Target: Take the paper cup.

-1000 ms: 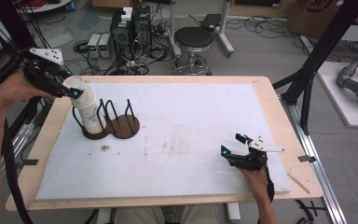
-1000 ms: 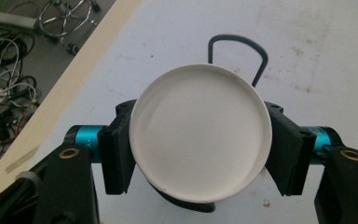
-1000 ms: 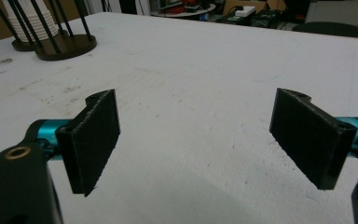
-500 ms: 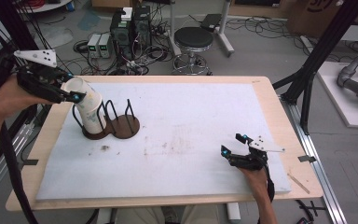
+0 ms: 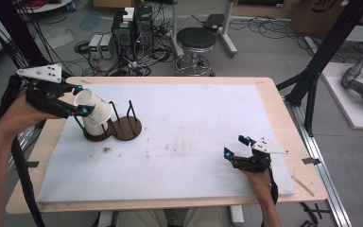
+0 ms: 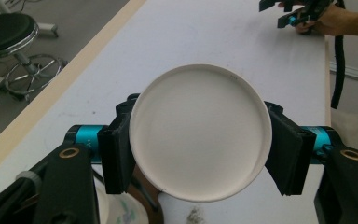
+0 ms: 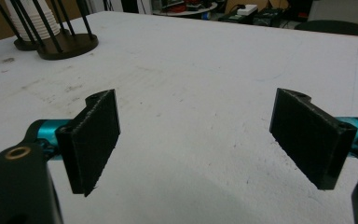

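— Cables, a round stool (image 5: pixel 196 40) and some grey boxes clutter the floor past the far edge, and on this side of them a white mat (image 5: pixel 194 127) covers most of the wooden table (image 5: pixel 283 118). What's the left gripper (image 5: pixel 79 100) got?

— It's clamped on a white paper cup (image 5: pixel 94 113). From the left gripper view, the two black pads (image 6: pixel 116 154) press on opposite sides of the cup (image 6: pixel 200 130), and its flat bottom faces the camera.

— Upright?

— No, tilted. From above, its wide mouth points down toward the rack (image 5: pixel 116 125), a dark stand with thin black rods on two round bases near the mat's left end. The cup sits above the left base, where more white cups (image 7: pixel 35 21) are stacked between the rods.

— Touching the stack?

— I can't tell from here; the cup hides the joint.

— And the right gripper (image 5: pixel 238 147)?

— Released. Its jaws stand wide apart with nothing between them, low over the mat near the front right corner, well apart from the rack (image 7: pixel 60 39).
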`<state>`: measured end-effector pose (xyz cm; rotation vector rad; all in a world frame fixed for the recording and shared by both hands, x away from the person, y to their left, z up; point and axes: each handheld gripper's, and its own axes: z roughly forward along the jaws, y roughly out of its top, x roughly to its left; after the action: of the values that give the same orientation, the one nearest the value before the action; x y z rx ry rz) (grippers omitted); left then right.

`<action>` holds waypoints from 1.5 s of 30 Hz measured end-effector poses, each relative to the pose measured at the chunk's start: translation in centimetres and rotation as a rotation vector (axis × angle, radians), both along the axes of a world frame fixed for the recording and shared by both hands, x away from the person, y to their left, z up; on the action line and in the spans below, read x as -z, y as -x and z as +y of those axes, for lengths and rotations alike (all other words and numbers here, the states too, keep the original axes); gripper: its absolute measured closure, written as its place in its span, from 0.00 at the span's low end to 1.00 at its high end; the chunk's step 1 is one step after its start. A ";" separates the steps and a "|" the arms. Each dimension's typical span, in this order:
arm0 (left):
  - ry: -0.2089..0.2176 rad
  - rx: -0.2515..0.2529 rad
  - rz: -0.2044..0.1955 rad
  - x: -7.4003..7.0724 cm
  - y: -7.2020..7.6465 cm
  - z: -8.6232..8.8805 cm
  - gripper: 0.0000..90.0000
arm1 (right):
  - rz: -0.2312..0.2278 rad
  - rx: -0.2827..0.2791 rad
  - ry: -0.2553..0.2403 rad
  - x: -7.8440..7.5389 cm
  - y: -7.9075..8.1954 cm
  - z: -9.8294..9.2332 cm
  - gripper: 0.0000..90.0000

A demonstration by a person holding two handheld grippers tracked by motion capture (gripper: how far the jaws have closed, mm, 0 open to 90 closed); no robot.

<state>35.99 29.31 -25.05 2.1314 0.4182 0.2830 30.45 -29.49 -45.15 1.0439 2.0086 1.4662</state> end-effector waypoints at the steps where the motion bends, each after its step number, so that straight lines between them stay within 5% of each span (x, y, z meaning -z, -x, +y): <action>1: 0.009 0.005 -0.006 0.1 0.2 -0.2 0.39 | 0.001 -0.002 -0.004 0.0 0.0 0.0 0.18; 11: 0.071 0.053 -0.013 1.5 0.9 -2.0 0.39 | -0.001 -0.010 -0.010 0.0 -0.1 -0.1 0.18; 22: 0.174 0.107 -0.014 4.2 1.7 -4.8 0.39 | -0.005 -0.018 -0.016 0.0 -0.1 -0.2 0.18; 26: 0.167 0.116 -0.006 5.2 2.0 -5.7 0.39 | -0.005 -0.022 -0.019 0.0 0.0 -0.2 0.18; 41: 0.305 0.184 -0.003 8.9 2.5 -7.7 0.39 | -0.017 -0.025 -0.019 0.0 0.1 -0.2 0.18; 45: 0.309 0.185 0.005 9.7 2.9 -8.3 0.39 | -0.009 -0.025 -0.016 0.0 0.0 -0.2 0.18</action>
<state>33.12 20.98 -34.73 1.8512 0.2466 0.0995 30.43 -29.70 -45.18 1.0204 2.0137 1.4991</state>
